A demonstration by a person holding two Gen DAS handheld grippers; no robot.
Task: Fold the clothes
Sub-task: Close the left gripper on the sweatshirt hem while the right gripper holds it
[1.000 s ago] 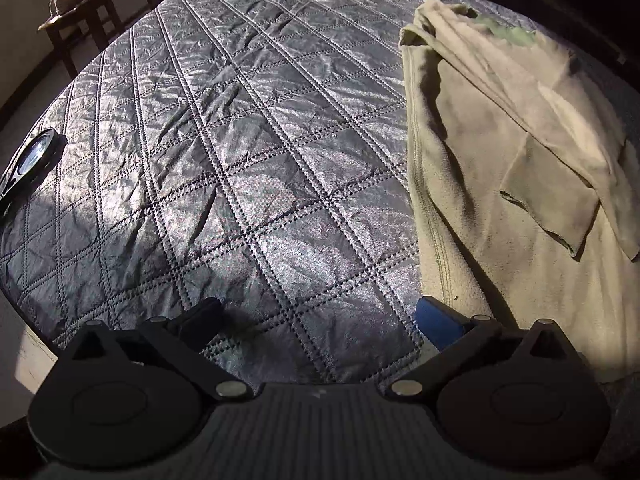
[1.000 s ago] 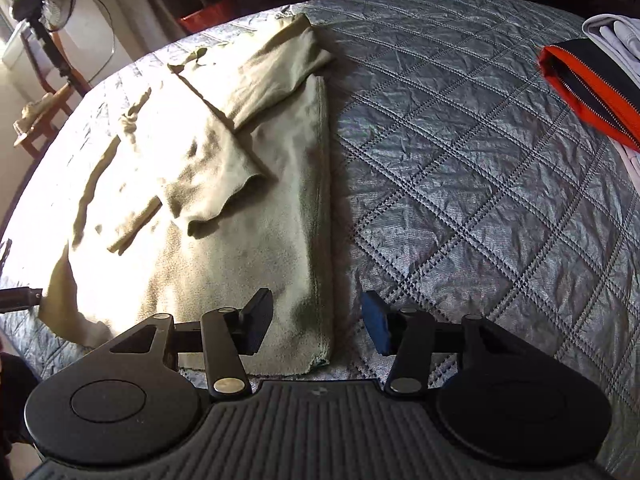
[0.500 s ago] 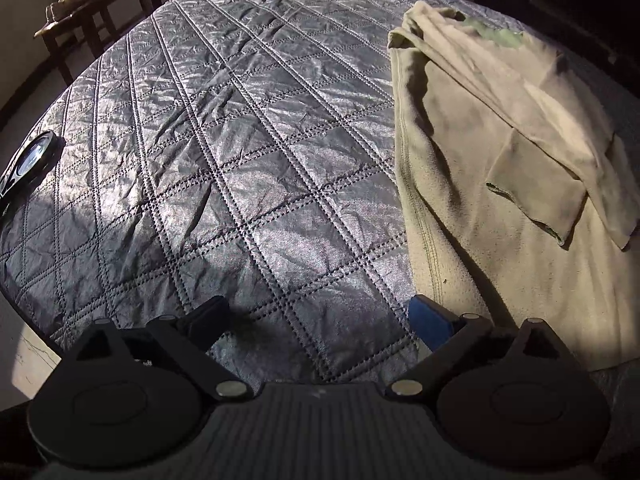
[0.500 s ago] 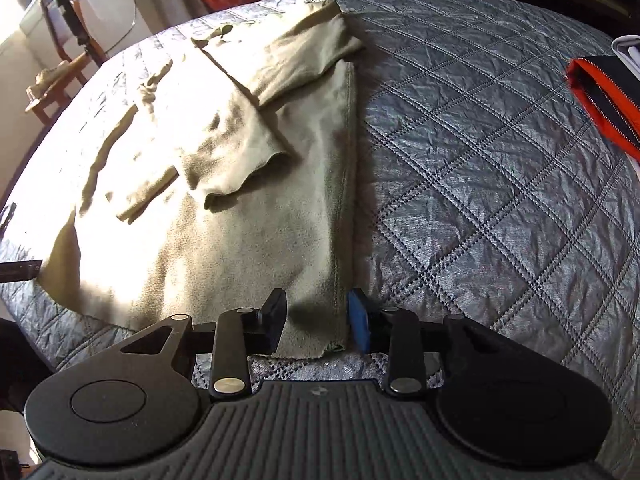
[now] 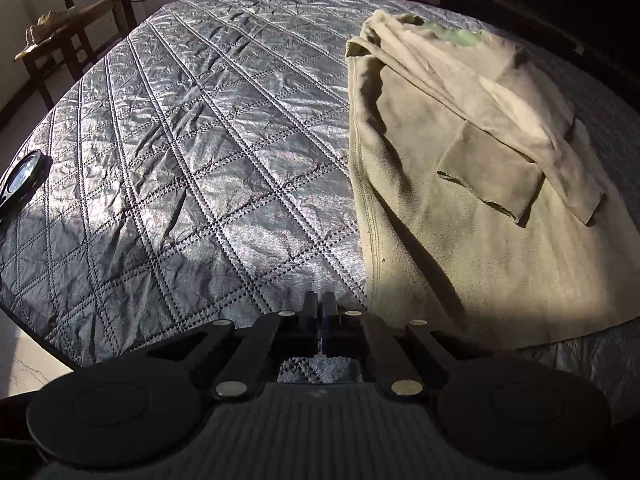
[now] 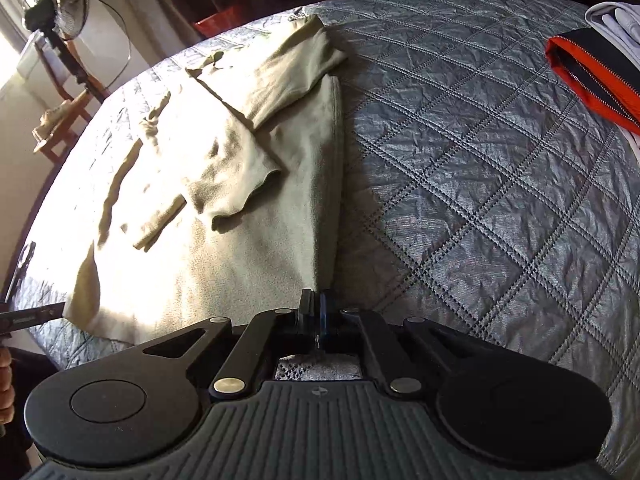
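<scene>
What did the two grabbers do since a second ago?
Both sets of jaws snapped shut. The right gripper closed at the near corner of the tan shirt, seemingly pinching it. The left gripper closed beside the shirt's edge, apparently on nothing. The shirt and the quilt stayed put.

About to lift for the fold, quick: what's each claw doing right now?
Left claw: closed, beside the beige garment, no cloth seen in it.
Right claw: closed on the garment's edge.

Left gripper point(image 5: 319, 312) sits pinched together over the grey quilted bedspread point(image 5: 192, 168), nothing between its fingers. The beige top point(image 5: 460, 220) lies just beside it, sleeves folded across the body.
</scene>
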